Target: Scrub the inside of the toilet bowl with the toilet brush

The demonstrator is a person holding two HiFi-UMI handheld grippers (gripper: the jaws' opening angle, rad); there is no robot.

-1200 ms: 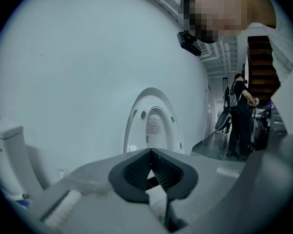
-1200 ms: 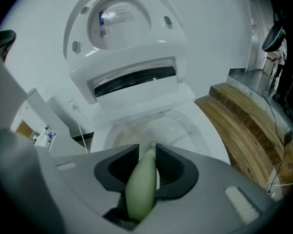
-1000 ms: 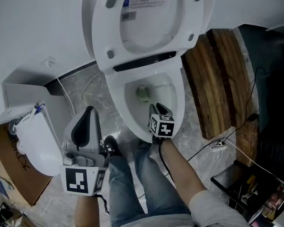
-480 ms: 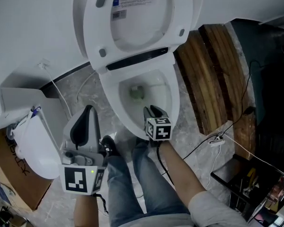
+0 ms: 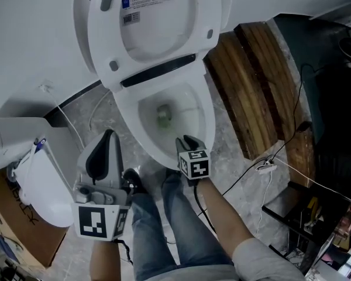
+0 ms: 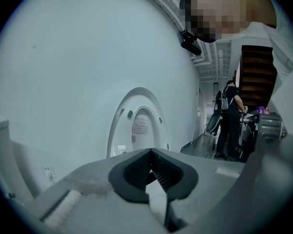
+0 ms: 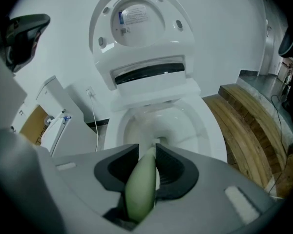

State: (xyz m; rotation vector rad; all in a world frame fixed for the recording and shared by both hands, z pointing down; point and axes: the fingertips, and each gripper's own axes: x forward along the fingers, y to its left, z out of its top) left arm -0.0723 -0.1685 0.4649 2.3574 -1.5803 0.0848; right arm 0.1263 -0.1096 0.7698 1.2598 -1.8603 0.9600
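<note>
The white toilet bowl (image 5: 128, 107) stands open, its seat and lid (image 5: 149, 22) raised against the wall. A pale green toilet brush reaches down into the bowl, its head (image 5: 163, 115) near the bottom. My right gripper (image 5: 186, 139) hangs over the bowl's front rim, shut on the brush's green handle (image 7: 141, 186); the bowl (image 7: 185, 126) lies just beyond its jaws. My left gripper (image 5: 109, 136) is held to the left of the toilet and points up at the wall. Its jaws (image 6: 150, 152) are shut with nothing between them.
Wooden planks (image 5: 251, 92) lie right of the toilet, with cables (image 5: 263, 168) and dark gear beyond. A white bin (image 5: 38, 186) and a cardboard box (image 5: 9, 215) stand at the left. My legs (image 5: 164, 227) are in front of the bowl. A person (image 6: 230, 121) stands far off.
The head view has swung, so the toilet sits higher and further left. My right gripper has drawn back a little toward the bowl's front rim, brush still in the bowl. The left gripper has hardly moved.
</note>
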